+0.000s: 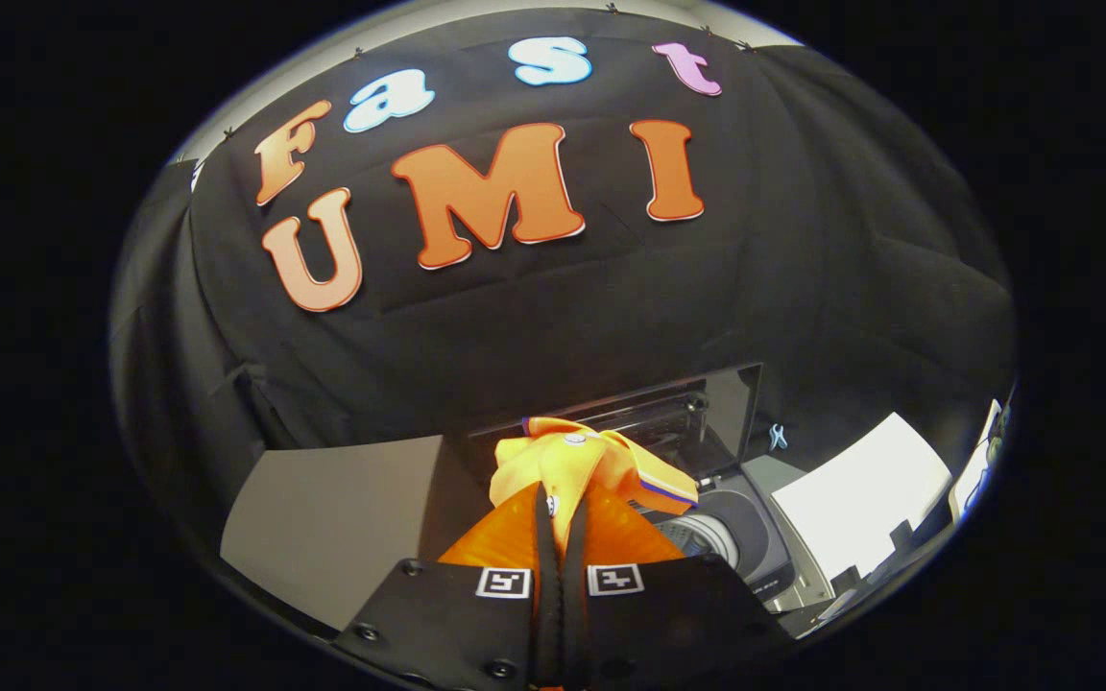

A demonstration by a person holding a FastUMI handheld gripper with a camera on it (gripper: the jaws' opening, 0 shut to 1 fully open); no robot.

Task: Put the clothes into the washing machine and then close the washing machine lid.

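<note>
You are carrying the orange cloth [582,465] in the gripper [561,509] — the two fingers are pressing nearly together, pinching a fold of it, while the rest is bunching up just ahead of the tips. The washing machine [740,537] is sitting beyond and to the right of the fingers, its lid [707,408] standing open and the round drum opening showing beside the cloth. You are probably still short of the drum, so be swinging right and lowering over the opening — letting go only once the loose cloth is hanging inside the rim, not draping across the edge.
</note>
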